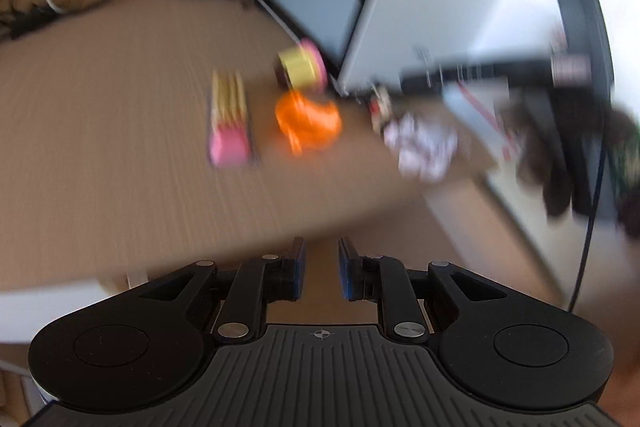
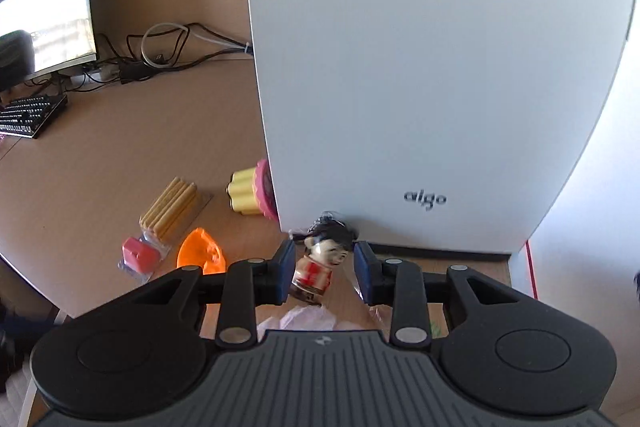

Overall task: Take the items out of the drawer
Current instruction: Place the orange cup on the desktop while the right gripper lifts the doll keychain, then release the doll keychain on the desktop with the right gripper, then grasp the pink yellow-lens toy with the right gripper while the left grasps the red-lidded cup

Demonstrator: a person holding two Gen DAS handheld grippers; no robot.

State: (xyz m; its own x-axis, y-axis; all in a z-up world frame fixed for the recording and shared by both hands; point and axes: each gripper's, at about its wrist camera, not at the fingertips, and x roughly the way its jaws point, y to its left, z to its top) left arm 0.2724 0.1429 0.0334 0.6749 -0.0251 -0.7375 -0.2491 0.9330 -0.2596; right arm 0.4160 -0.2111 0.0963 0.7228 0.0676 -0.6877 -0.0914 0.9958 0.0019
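Figurine (image 2: 320,263), small, rigid, probably light and slick, sits between the right gripper (image 2: 324,269) fingers, spread apart at its torso; left gripper (image 1: 321,269) fingers nearly together, empty.

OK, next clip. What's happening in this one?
A person works two handheld grippers over a wooden desk. The right gripper is open around a small doll figurine in front of a white aigo box; whether a pad touches it is unclear. The left gripper is open, holds nothing and hangs above the desk in a blurred view. A pack of yellow sticks, an orange piece and a yellow-pink toy already lie on the desk.
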